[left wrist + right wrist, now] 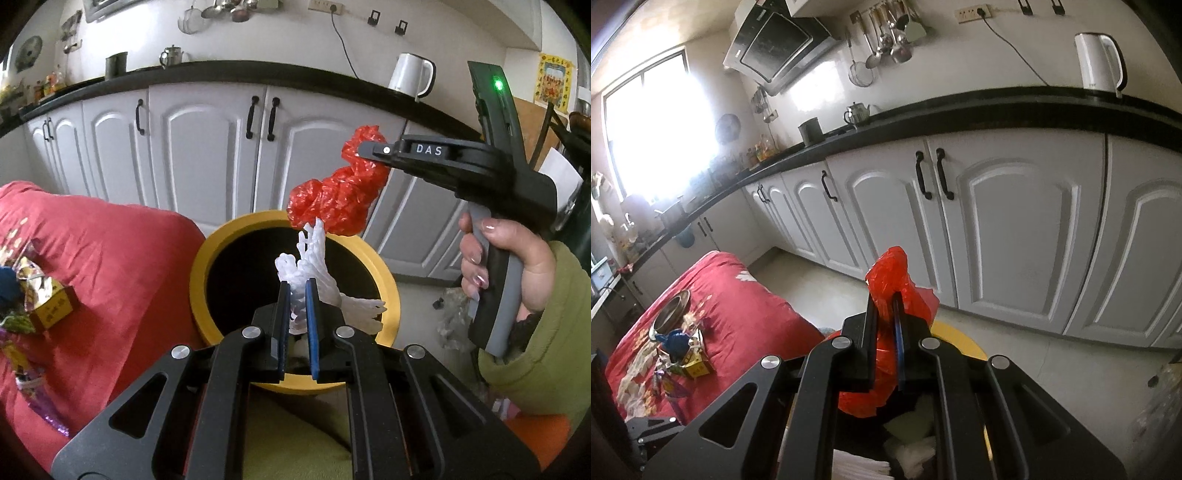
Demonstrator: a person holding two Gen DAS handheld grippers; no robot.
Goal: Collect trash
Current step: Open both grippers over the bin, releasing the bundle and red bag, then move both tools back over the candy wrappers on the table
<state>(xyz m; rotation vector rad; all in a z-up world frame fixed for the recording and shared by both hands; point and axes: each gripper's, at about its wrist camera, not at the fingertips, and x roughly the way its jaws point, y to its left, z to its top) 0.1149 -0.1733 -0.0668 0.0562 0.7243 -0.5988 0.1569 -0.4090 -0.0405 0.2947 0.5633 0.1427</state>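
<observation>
My left gripper (298, 286) is shut on a white foam net wrapper (314, 273) and holds it over the opening of a yellow-rimmed trash bin (201, 266). My right gripper (885, 297) is shut on a crumpled red plastic bag (886, 273). In the left wrist view that right gripper (364, 149) holds the red bag (332, 199) above the bin's far rim, just above the white wrapper. The bin rim (960, 338) shows below the right gripper, with white trash inside.
A table with a red cloth (110, 258) stands left of the bin, holding wrappers and a small yellow box (51, 310), a blue bag (676, 341) and a metal bowl (670, 312). White cabinets (207, 147) and a black counter with a kettle (412, 75) lie behind.
</observation>
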